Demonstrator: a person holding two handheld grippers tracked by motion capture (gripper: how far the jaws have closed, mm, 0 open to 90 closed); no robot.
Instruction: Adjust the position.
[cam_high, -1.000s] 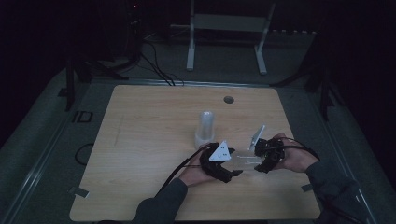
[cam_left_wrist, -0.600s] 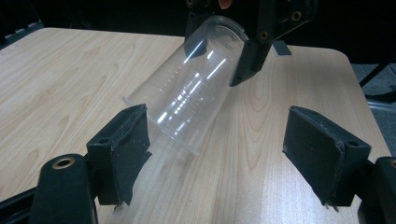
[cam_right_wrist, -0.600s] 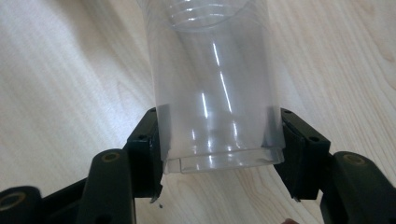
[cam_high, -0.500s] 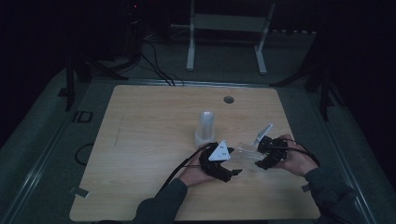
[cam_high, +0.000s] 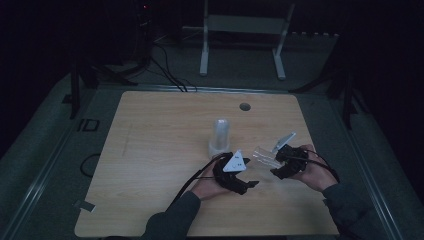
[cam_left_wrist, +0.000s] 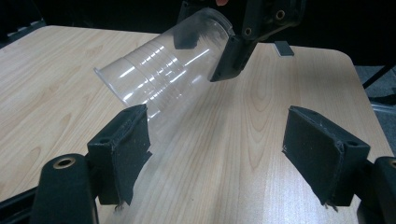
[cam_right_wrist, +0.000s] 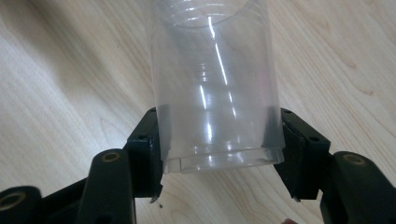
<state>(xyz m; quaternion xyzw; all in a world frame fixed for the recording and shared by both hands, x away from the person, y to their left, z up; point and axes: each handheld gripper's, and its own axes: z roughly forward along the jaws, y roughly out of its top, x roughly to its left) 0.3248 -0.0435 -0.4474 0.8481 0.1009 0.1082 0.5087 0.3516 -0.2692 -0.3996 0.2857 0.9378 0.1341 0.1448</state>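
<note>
High view, surface: wooden surface (cam_high: 160, 150); a stack of clear plastic cups (cam_high: 220, 137) stands upright near its middle.
High view, right hand-held gripper (cam_high: 283, 162): holds one clear plastic cup (cam_high: 263, 156) tilted on its side, off the surface, just right of the stack.
High view, left hand-held gripper (cam_high: 248, 185): rests low near the front edge, just beside the held cup, jaws pointing toward it.
Left gripper view, left hand-held gripper (cam_left_wrist: 219, 154): jaws wide apart, nothing between them; wood grain shows in the gap.
Left gripper view, cup (cam_left_wrist: 159, 70): rim points toward this camera, base end clamped by the other gripper (cam_left_wrist: 243, 42).
Right gripper view, right hand-held gripper (cam_right_wrist: 219, 149): both pads pressed on the cup's (cam_right_wrist: 215, 93) base end, closed on it.
Judgement: base-end grip leaves the rim free, probably so the open left jaws can take or steady it.
</note>
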